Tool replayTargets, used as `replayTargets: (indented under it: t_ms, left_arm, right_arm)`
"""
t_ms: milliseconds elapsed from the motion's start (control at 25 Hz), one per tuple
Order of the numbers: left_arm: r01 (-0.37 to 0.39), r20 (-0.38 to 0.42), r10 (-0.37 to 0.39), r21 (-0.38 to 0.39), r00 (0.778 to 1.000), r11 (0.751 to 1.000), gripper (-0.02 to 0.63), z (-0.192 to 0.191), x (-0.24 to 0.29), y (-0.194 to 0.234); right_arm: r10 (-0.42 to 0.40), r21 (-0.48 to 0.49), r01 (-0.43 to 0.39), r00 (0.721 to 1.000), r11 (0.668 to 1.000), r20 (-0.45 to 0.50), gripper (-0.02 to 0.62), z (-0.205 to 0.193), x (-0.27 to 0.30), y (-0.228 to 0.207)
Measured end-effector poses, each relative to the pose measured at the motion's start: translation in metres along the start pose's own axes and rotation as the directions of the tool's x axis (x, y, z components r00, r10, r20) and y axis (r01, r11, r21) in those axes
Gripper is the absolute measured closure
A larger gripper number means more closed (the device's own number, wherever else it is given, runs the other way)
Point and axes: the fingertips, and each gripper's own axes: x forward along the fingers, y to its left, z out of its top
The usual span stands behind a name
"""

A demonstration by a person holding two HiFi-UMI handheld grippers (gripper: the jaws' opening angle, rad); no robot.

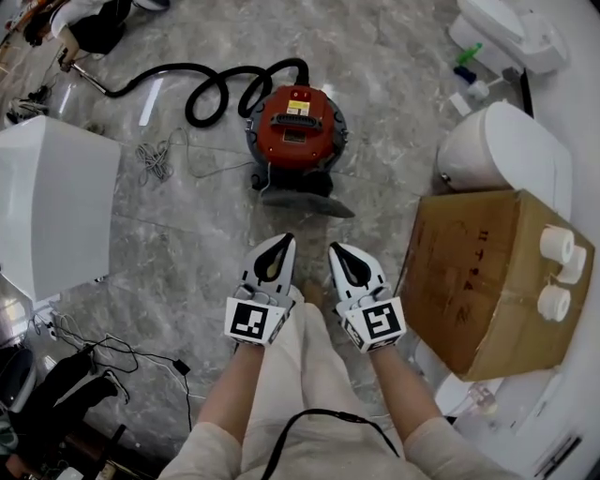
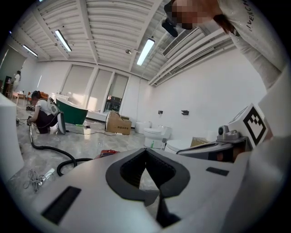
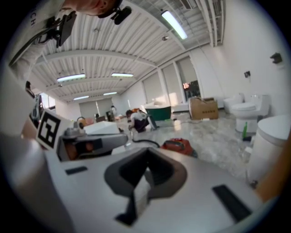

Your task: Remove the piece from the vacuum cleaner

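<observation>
The red canister vacuum cleaner (image 1: 295, 124) stands on the marble floor ahead of me. Its black hose (image 1: 225, 86) curls away to the far left, and a dark flat nozzle piece (image 1: 307, 199) lies at its near side. My left gripper (image 1: 282, 244) and right gripper (image 1: 337, 250) hover side by side above my knees, short of the nozzle, both shut and holding nothing. In the left gripper view the shut left gripper (image 2: 146, 157) points over the vacuum's red top (image 2: 107, 154). In the right gripper view the right gripper (image 3: 146, 160) aims at the vacuum (image 3: 178, 145).
A cardboard box (image 1: 478, 281) with paper rolls (image 1: 559, 264) sits close at my right, with white toilets (image 1: 506, 150) behind it. A white cabinet (image 1: 52, 202) stands at the left. Loose cables (image 1: 157, 159) lie on the floor. A crouching person (image 1: 84, 23) is at the far left.
</observation>
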Motion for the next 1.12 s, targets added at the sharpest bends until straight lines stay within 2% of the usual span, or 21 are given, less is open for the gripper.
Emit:
replayTargets:
  t_ms: [120, 280, 520, 720, 880, 960, 1120]
  left_arm:
    - [0.044, -0.032, -0.044, -0.007, 0.999, 0.999, 0.584, -0.023, 0.015, 0.006]
    - [0.121, -0.083, -0.12, 0.01, 0.989, 0.993, 0.583, -0.059, 0.035, 0.01]
    - [0.103, -0.106, -0.1, 0.029, 0.989, 0.994, 0.583, -0.098, 0.058, 0.025]
    - [0.118, -0.121, -0.108, 0.086, 0.987, 0.989, 0.583, -0.124, 0.067, 0.036]
    - [0.146, -0.163, -0.132, 0.076, 0.978, 0.986, 0.583, -0.144, 0.071, 0.042]
    - [0.162, -0.189, -0.137, 0.124, 0.972, 0.979, 0.581, -0.153, 0.074, 0.044]
    - [0.196, -0.246, -0.131, 0.266, 0.961, 0.944, 0.548, -0.161, 0.081, 0.046]
  right_arm:
    - [-0.001, -0.002, 0.001, 1.0, 1.0, -0.009, 0.581, -0.015, 0.018, -0.014]
    - [0.037, 0.001, -0.037, 0.998, 0.999, -0.044, 0.582, -0.042, 0.04, -0.02]
    - [0.044, -0.003, -0.044, 0.998, 0.999, -0.048, 0.583, -0.075, 0.065, -0.038]
    - [0.061, -0.1, -0.072, 0.992, 0.992, -0.112, 0.581, -0.1, 0.084, -0.043]
    - [0.082, -0.167, -0.113, 0.98, 0.979, -0.181, 0.581, -0.119, 0.097, -0.047]
    - [0.088, -0.171, -0.124, 0.975, 0.977, -0.205, 0.581, -0.127, 0.104, -0.05]
    - [0.095, -0.202, -0.153, 0.958, 0.967, -0.27, 0.58, -0.139, 0.114, -0.056]
